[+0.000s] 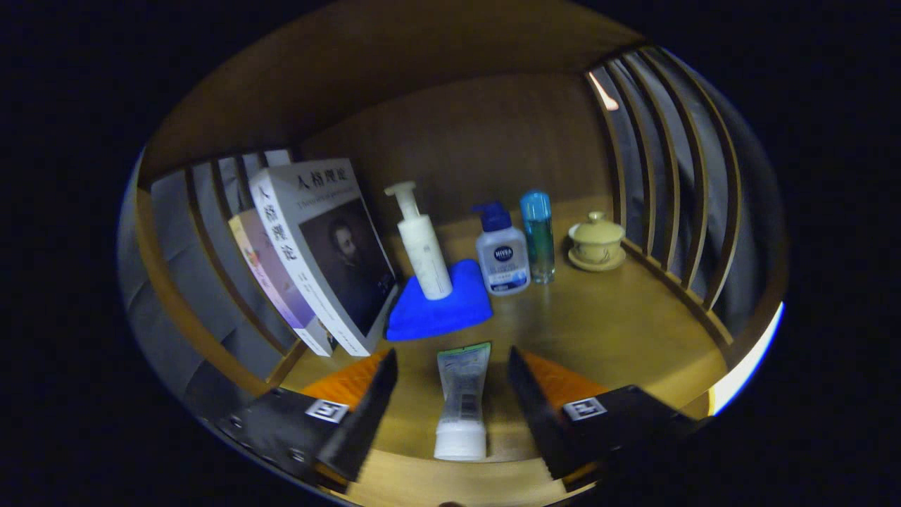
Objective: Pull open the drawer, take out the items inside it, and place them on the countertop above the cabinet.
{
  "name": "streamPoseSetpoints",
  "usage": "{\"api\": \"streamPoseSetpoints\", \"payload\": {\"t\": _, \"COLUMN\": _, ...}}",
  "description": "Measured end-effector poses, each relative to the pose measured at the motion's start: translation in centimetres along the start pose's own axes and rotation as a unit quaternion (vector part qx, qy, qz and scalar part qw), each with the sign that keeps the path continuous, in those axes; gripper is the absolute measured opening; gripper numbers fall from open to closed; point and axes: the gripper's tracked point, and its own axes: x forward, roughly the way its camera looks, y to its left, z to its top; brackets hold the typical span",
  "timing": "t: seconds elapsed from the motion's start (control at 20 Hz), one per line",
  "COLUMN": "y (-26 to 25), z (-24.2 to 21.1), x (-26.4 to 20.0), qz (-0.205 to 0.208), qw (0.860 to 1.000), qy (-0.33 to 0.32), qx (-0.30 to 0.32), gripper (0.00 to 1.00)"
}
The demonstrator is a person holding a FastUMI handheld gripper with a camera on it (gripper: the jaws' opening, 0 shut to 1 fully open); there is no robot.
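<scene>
**A:** Gripper view first: what could go wrong from here?

**B:** The pale squeeze tube with a green top edge and white cap [461, 403] lies flat on the brown wooden countertop [612, 331], low in the frame's centre. I judge it already set down. If the gripper [452, 408] drifts sideways on leaving, 1 finger could knock the tube and send it rolling toward the front edge.

**A:** And the things beyond?

**B:** A forward push could slide it into the blue folded cloth [438, 304] and topple the tall white pump bottle [422, 246] standing on it, mid-frame.

**A:** The jaws?

**B:** Spread wide, 2 fingers flanking the tube with a clear gap each side, gripping nothing.
</scene>
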Motion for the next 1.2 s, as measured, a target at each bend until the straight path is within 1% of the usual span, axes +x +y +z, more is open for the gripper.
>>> {"api": "streamPoseSetpoints", "payload": {"t": 0.1, "y": 0.7, "z": 0.4, "x": -2.5, "qz": 0.001, "qw": 0.999, "qy": -0.032, "qx": -0.028, "gripper": 0.98}}
{"api": "streamPoseSetpoints", "payload": {"t": 0.25, "y": 2.0, "z": -0.4, "x": -6.3, "qz": 0.023, "qw": 0.996, "qy": -0.065, "qx": -0.051, "gripper": 0.98}}
{"api": "streamPoseSetpoints", "payload": {"t": 0.4, "y": 2.2, "z": -1.8, "x": -10.1, "qz": 0.031, "qw": 0.994, "qy": -0.087, "qx": -0.06, "gripper": 0.98}}
{"api": "streamPoseSetpoints", "payload": {"t": 0.5, "y": 1.7, "z": -2.7, "x": -12.3, "qz": 0.022, "qw": 0.991, "qy": -0.109, "qx": -0.072, "gripper": 0.98}}
{"api": "streamPoseSetpoints", "payload": {"t": 0.6, "y": 1.1, "z": -4.8, "x": -14.7, "qz": 0.013, "qw": 0.99, "qy": -0.113, "qx": -0.077, "gripper": 0.98}}
{"api": "streamPoseSetpoints", "payload": {"t": 0.7, "y": 1.3, "z": -6.9, "x": -16.4, "qz": 0.02, "qw": 0.991, "qy": -0.111, "qx": -0.066, "gripper": 0.98}}
{"api": "streamPoseSetpoints", "payload": {"t": 0.8, "y": 1.1, "z": -8.6, "x": -18.2, "qz": 0.016, "qw": 0.991, "qy": -0.116, "qx": -0.069, "gripper": 0.98}}
{"api": "streamPoseSetpoints", "payload": {"t": 0.95, "y": 0.9, "z": -10.3, "x": -20.4, "qz": 0.003, "qw": 0.987, "qy": -0.136, "qx": -0.087, "gripper": 0.98}}
{"api": "streamPoseSetpoints", "payload": {"t": 1.2, "y": 1.5, "z": -13.5, "x": -23.3, "qz": 0.002, "qw": 0.982, "qy": -0.162, "qx": -0.101, "gripper": 0.98}}
